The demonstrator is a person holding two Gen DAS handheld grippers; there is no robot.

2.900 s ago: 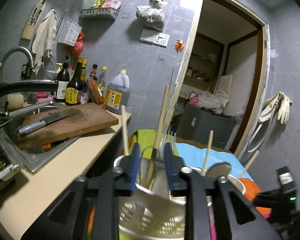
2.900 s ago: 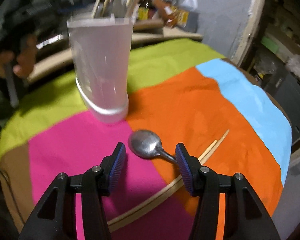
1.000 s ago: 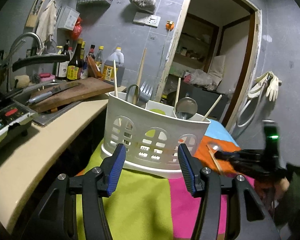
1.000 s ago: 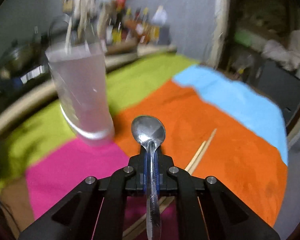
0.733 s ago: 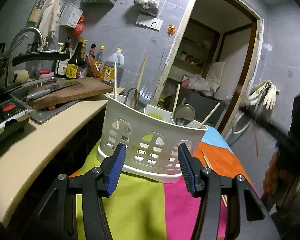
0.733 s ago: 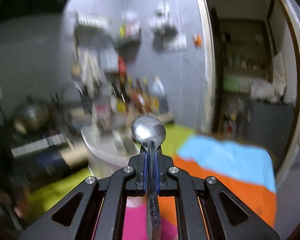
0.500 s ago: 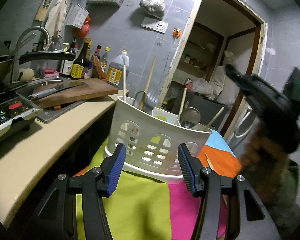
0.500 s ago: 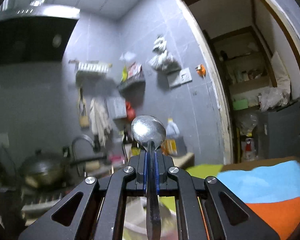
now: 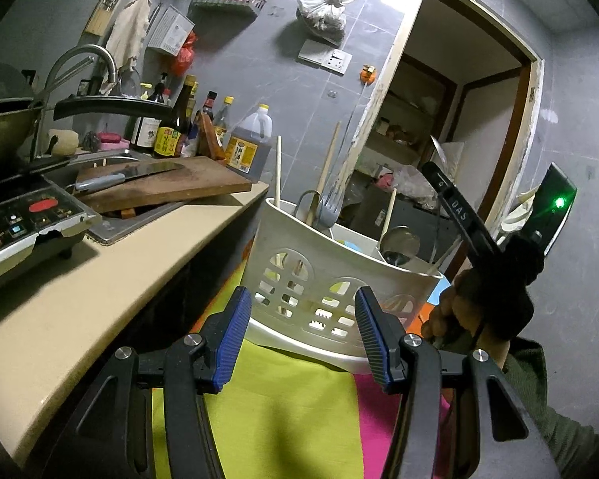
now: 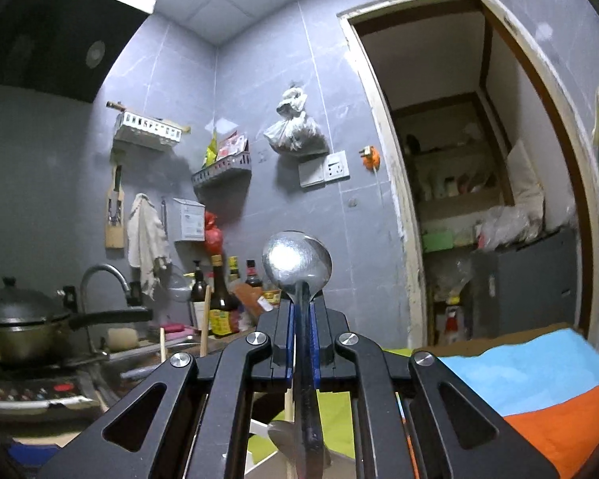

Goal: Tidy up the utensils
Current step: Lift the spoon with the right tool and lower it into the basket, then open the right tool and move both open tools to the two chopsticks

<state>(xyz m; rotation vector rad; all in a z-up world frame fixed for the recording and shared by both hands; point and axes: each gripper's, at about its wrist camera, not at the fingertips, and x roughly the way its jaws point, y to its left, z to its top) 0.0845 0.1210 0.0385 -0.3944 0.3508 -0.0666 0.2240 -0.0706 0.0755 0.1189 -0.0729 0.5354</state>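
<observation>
Two claws are in our hands. Our left claw [image 9: 303, 335] is open, its blue pads [image 9: 232, 335] wide apart and holding nothing. It hangs low over the cloth [image 9: 283, 415], just in front of the caddy [image 9: 331, 279].

We see the caddy as a white plastic holder with arched cut-outs in its wall. It stands on the cloth, which covers the surface in green, pink, orange and blue patches. Several utensils stand upright inside it: a fork [image 9: 331, 209], a ladle [image 9: 399, 244] and some chopsticks [image 9: 277, 171]. We cannot tell exactly which compartment each one is in, but the fork is toward the left end and the ladle toward the right.

Our right claw [image 10: 301, 339] is closed on a spoon [image 10: 297, 263]. The pads press the handle from both sides, and the bowl of the spoon stands up above the fingertips. The handle runs down between the fingers toward the camera. In the left view this claw appears at the right, raised above the right end of the caddy and pointing up.

Beside the cloth, at the left, is a beige counter [image 9: 100, 279]. On it we see a cutting board [image 9: 171, 185] with a cleaver [image 9: 127, 173] lying on top, and behind them a row of bottles [image 9: 175, 127] against the grey wall. A wok [image 10: 20, 327] is at the far left in the right view.
</observation>
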